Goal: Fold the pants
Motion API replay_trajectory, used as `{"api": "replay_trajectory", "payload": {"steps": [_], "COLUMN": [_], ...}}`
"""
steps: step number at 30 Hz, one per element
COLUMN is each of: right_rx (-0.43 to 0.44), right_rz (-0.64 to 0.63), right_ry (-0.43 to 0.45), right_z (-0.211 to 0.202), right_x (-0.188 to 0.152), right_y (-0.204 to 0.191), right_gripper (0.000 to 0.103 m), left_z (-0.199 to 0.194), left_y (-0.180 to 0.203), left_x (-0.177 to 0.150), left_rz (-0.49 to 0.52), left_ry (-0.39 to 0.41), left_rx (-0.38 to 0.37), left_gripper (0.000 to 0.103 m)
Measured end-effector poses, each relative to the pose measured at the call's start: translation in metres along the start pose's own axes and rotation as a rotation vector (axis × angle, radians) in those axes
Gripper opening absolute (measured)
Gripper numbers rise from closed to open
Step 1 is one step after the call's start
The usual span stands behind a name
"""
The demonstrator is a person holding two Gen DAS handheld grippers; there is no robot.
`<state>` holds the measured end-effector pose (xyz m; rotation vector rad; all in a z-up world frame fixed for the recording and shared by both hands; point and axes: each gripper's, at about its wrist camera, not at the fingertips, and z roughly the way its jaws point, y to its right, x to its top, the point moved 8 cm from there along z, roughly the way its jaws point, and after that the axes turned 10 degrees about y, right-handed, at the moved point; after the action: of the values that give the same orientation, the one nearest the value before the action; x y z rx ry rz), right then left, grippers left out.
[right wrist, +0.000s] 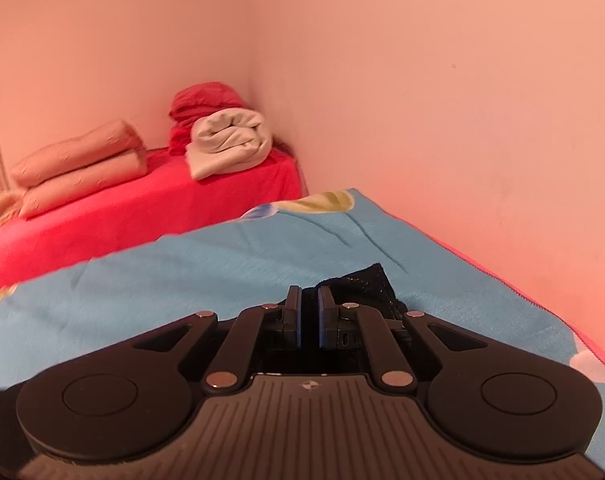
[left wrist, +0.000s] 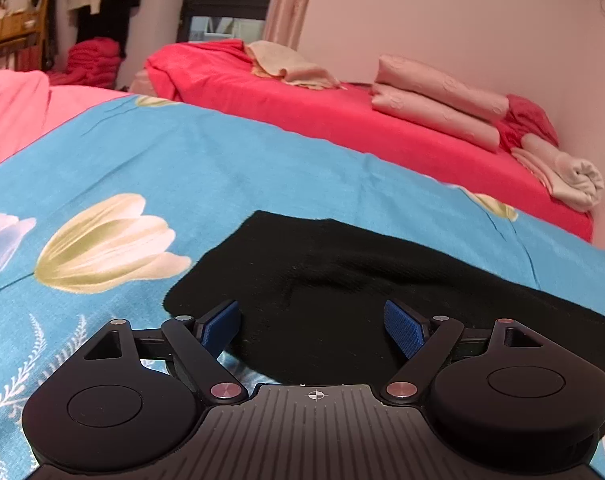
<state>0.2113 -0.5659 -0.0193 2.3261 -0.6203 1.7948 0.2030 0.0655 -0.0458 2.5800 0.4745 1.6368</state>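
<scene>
The black pants (left wrist: pixel 342 272) lie flat on a blue flowered bedspread (left wrist: pixel 222 168). My left gripper (left wrist: pixel 312 326) is open, its blue pads (left wrist: pixel 222 326) wide apart, low over the near edge of the pants. In the right wrist view my right gripper (right wrist: pixel 309 300) is shut on a bunched edge of the black pants (right wrist: pixel 366 284), held just above the blue bedspread (right wrist: pixel 182 272). Most of the pants are hidden behind the gripper body there.
A red bed (left wrist: pixel 302 108) lies beyond, with folded pink bedding (left wrist: pixel 438 108), a rolled cream blanket (left wrist: pixel 574 180) and a beige cloth (left wrist: pixel 286 64). A pink wall (right wrist: pixel 462 120) runs close along the right. A pink cover (left wrist: pixel 10 112) lies at the far left.
</scene>
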Motion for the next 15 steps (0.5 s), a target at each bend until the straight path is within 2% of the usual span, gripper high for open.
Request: {"api": "replay_trajectory", "payload": {"steps": [1, 2, 3, 4, 5, 7, 9, 10, 11, 15], "right_rx": [-0.019, -0.075, -0.125, -0.096, -0.111, -0.153, -0.173, -0.145, -0.081, 0.324], "right_rz": [0.021, 0.016, -0.007, -0.002, 0.024, 0.074, 0.014, -0.041, -0.081, -0.229], "right_ry": [-0.041, -0.138, -0.22, -0.176, -0.153, -0.114, -0.087, -0.082, -0.081, -0.093], "right_z": [0.012, 0.027, 0.037, 0.031, 0.023, 0.001, -0.02, -0.031, -0.04, -0.085], "right_x": [-0.009, -0.025, -0.039, -0.036, -0.031, -0.019, -0.008, -0.004, -0.001, -0.003], "right_y": [0.006, 0.015, 0.023, 0.024, 0.026, 0.031, 0.019, 0.002, -0.021, -0.16], "right_gripper": [0.016, 0.017, 0.01, 0.017, 0.023, 0.059, 0.059, 0.059, 0.059, 0.061], "left_z": [0.0, -0.001, -0.001, -0.002, -0.002, -0.002, -0.001, -0.002, -0.004, -0.022], "left_y": [0.0, 0.001, 0.001, 0.001, 0.0, -0.006, -0.015, -0.02, -0.025, -0.046], "left_x": [0.0, 0.0, 0.001, 0.001, 0.002, 0.002, 0.002, 0.002, 0.004, 0.012], "left_rz": [0.003, 0.008, 0.013, 0.016, 0.017, 0.012, -0.013, -0.035, -0.05, -0.094], "left_ry": [0.001, 0.003, 0.007, 0.012, 0.017, 0.012, 0.001, 0.001, 0.004, 0.038], "left_rx": [0.001, 0.005, 0.01, 0.016, 0.025, 0.068, 0.104, 0.113, 0.128, 0.175], "left_gripper": [0.103, 0.103, 0.103, 0.103, 0.103, 0.103, 0.103, 0.103, 0.103, 0.103]}}
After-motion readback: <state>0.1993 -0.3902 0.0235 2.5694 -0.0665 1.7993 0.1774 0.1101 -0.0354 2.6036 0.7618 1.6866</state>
